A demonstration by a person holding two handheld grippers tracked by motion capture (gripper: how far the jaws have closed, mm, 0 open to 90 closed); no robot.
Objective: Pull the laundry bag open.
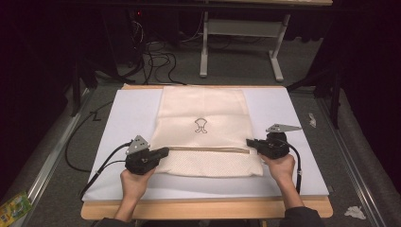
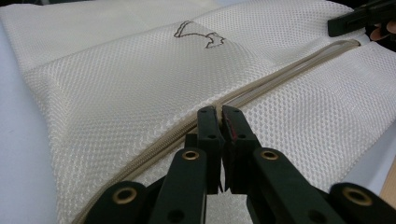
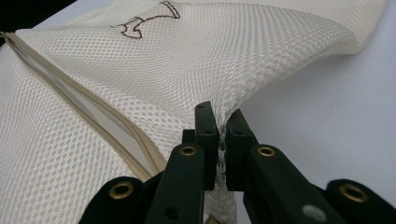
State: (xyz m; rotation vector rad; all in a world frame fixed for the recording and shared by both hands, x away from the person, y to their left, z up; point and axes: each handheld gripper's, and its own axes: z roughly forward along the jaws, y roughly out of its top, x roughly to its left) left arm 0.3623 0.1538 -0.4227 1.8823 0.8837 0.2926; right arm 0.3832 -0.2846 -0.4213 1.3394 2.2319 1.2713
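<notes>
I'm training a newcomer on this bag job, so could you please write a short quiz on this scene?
1. True or false: the left gripper is shut on the zipper of the mesh bag.
2. What does the right gripper pinch? A) the zipper pull B) the bag's mesh at its edge C) the white mat
3. Fill in: the small dark outline logo lies on the far side of the ____ in the high view.

Key:
1. True: its jaws clamp on the zipper line.
2. B: mesh is bunched between the jaws, beside the zipper's end.
3. zipper
</notes>
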